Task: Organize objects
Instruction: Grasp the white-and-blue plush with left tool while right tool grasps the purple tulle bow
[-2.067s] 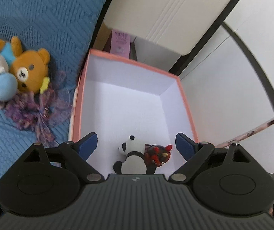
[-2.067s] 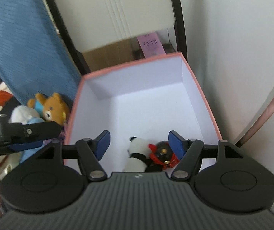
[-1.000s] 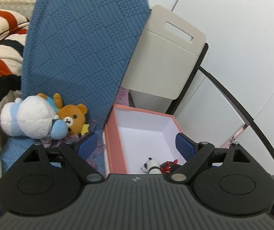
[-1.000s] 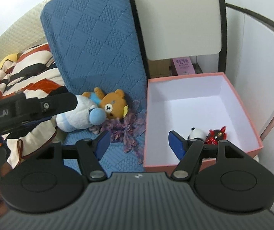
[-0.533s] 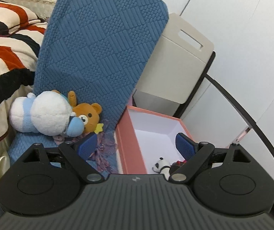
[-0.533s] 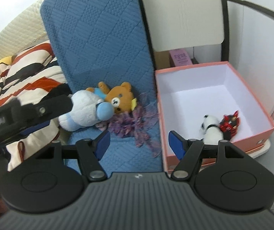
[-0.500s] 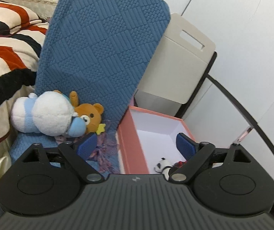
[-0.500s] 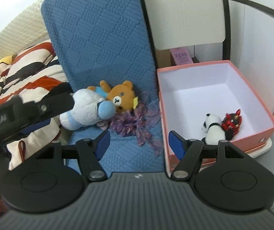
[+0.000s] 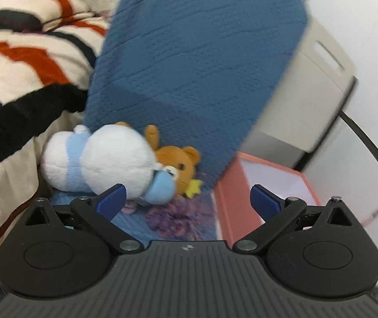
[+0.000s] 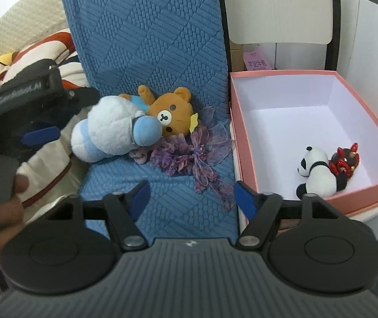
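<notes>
A white and light-blue plush (image 10: pixel 109 129) lies on the blue quilted cushion (image 10: pixel 146 39) beside a brown bear plush (image 10: pixel 174 112) and a purple ribbon bow (image 10: pixel 189 153). A pink box (image 10: pixel 244 143) to the right holds a panda plush (image 10: pixel 318 171) and a red and black toy (image 10: pixel 346 163). My left gripper (image 9: pixel 187 198) is open and empty, close to the white plush (image 9: pixel 101 161), the bear (image 9: pixel 179 167) and the bow (image 9: pixel 181 214). My right gripper (image 10: pixel 191 197) is open and empty above the cushion, in front of the bow.
A striped red, black and cream blanket (image 9: pixel 22 61) lies left of the cushion. A beige chair back (image 10: pixel 276 5) stands behind the box, with a pink carton (image 10: pixel 255 62) below it. A white wall (image 10: pixel 369 34) is at the right.
Both grippers have drawn back from the pink box and swung left toward the plush toys on the cushion. The left gripper is now closer to the white plush. Both stay open.
</notes>
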### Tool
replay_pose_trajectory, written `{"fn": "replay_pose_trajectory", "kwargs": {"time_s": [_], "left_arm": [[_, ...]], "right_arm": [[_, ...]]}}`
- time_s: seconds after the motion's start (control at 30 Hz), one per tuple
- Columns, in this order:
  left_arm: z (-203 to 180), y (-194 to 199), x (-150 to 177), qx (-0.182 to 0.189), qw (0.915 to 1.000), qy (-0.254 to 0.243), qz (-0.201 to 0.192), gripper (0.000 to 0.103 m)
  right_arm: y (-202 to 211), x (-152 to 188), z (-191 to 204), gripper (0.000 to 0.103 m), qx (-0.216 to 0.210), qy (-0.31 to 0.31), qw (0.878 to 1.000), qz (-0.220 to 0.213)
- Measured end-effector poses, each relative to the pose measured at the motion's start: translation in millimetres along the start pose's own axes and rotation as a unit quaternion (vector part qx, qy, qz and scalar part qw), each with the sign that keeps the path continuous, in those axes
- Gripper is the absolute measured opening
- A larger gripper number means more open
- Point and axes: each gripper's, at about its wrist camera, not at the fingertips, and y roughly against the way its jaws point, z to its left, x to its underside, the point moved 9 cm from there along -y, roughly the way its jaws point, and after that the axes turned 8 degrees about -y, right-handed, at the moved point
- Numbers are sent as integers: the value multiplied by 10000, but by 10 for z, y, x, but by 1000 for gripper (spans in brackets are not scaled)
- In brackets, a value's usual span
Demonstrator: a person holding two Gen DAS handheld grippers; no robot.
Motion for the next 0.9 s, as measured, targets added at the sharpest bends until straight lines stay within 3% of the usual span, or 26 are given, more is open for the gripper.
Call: {"fn": "replay_pose_trajectory", "kwargs": {"time_s": [0.07,0.17,0.27,0.4,0.47,0.57,0.73,0.9], "left_arm": [[189,-182,-8,-42,9997,259,31,101],[445,-430,12,-98,9983,578,64,101],[589,-623,56,69,9971,754,-22,101],[757,-799,42,29,9962,848,-179,101],[886,-892,44,1,9935,1129,-162,101],[1069,-1031,72,185,9857,1671,-84,101],[1320,-1195,162,596,9567,2849,-52,101],[1547,-1380,244,320,9417,3347,90,101]], "right_arm": [[-134,-6,36,85,-119,54,9999,55],[-318,-30,60,102,-137,190,9997,68],[-467,-63,55,103,-193,266,9994,-59],[-711,-78,12,103,-228,290,9993,-12],[-796,-113,23,103,-274,460,9985,-78],[-899,-154,70,103,-408,671,9968,-142],[-1125,-163,254,103,-841,992,9914,-157],[-1497,-81,357,103,-917,1151,9889,184]]}}
